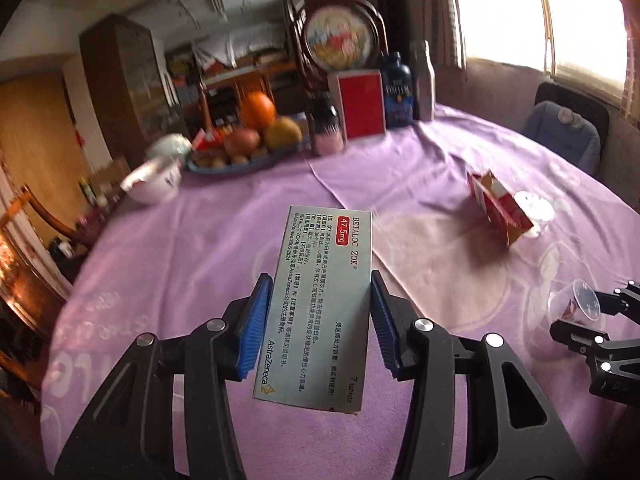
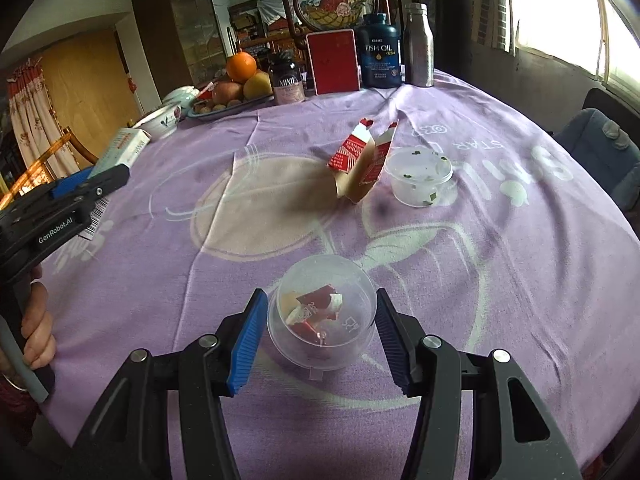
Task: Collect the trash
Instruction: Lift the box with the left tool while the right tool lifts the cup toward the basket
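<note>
Scraps (image 2: 316, 312) blur inside clear cup (image 2: 324, 316) — unreadable.

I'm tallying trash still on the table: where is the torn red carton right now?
In the right wrist view the torn red carton stands mid-table on the purple cloth, beside the small clear tub on its right, beyond the right gripper.

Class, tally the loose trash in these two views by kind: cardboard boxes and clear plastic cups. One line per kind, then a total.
Cardboard boxes: 2, the medicine box in the left tongs and the torn red carton on the cloth.
Clear plastic cups: 2, the cup between the right tongs and the tub beside the carton.
Total: 4
</note>
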`<move>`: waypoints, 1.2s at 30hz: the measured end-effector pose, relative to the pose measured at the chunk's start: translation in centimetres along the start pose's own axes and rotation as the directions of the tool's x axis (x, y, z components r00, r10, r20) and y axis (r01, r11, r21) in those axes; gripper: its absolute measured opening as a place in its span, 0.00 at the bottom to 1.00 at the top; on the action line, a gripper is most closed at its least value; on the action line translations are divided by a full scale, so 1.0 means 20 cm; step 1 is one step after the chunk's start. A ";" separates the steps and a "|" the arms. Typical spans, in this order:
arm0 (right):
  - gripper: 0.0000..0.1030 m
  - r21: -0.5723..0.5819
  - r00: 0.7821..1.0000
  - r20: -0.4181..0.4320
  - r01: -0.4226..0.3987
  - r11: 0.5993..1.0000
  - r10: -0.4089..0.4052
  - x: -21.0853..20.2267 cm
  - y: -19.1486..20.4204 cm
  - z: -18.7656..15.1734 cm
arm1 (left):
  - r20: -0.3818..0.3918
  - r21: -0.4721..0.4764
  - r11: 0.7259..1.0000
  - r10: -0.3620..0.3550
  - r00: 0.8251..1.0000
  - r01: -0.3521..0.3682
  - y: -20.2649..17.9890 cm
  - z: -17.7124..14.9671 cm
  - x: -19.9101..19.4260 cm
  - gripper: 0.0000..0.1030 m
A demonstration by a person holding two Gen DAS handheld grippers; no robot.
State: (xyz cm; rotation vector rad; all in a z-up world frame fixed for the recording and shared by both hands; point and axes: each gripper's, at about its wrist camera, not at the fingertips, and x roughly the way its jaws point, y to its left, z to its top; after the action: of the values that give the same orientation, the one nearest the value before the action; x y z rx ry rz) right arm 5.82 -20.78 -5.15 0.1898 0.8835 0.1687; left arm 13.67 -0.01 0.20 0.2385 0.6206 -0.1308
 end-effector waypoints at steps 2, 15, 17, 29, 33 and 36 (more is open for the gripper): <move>0.53 0.002 1.000 0.024 -0.008 1.000 0.008 -0.04 0.00 0.01 | 0.034 -0.017 1.000 0.022 0.999 -0.021 0.01 0.01 -0.06 0.47; 0.53 -0.073 0.980 0.198 -0.006 0.997 0.020 -0.38 0.08 0.00 | 0.065 -0.087 0.994 0.068 0.996 -0.062 0.00 -0.07 -0.30 0.47; 0.53 -0.079 0.976 0.217 -0.010 0.997 0.027 -0.43 0.07 -0.02 | 0.073 -0.087 0.995 0.064 0.995 -0.058 -0.02 -0.07 -0.34 0.47; 0.53 -0.022 0.947 0.321 0.035 0.999 -0.026 -0.75 -0.12 -0.20 | 0.159 -0.057 0.998 -0.006 0.987 0.015 -0.26 -0.02 -0.59 0.47; 0.53 0.024 0.936 0.346 0.064 0.998 -0.068 -0.85 -0.23 -0.27 | 0.188 -0.019 0.999 -0.039 0.981 0.044 -0.39 0.00 -0.66 0.47; 0.53 0.054 0.928 0.357 0.092 0.994 -0.105 -0.91 -0.31 -0.33 | 0.204 0.016 0.997 -0.076 0.976 0.074 -0.51 0.01 -0.70 0.47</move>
State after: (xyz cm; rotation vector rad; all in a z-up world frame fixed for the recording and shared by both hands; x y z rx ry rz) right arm -10.31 -30.35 2.96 0.2025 0.5287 0.0211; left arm 0.58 -9.27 6.76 0.2069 0.4249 -0.2277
